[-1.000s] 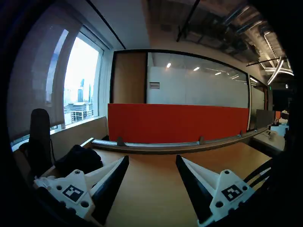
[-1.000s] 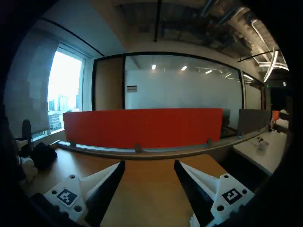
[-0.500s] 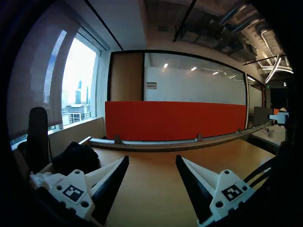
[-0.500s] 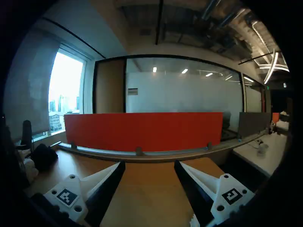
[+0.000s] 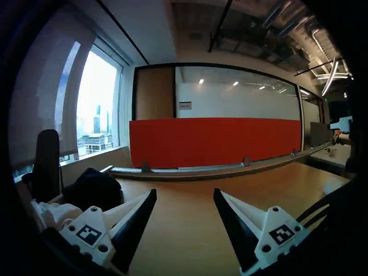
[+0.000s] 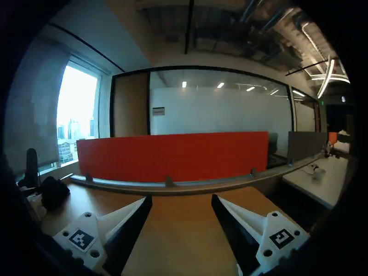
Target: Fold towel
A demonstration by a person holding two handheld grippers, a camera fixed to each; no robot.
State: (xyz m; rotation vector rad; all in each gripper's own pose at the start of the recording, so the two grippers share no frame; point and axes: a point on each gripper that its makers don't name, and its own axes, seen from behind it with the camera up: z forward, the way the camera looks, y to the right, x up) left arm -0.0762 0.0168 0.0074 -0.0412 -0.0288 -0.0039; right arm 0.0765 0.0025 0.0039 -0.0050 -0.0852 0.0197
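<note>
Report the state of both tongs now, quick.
Left tongs: open, holding nothing.
Right tongs: open, holding nothing.

2 low views toward red divider

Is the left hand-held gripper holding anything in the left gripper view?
No, the left hand-held gripper is open, with just the wooden desk seen through its gap.

Blown-out window glare (left side), dim ceiling, fisheye-bent edges, sharp focus
</note>
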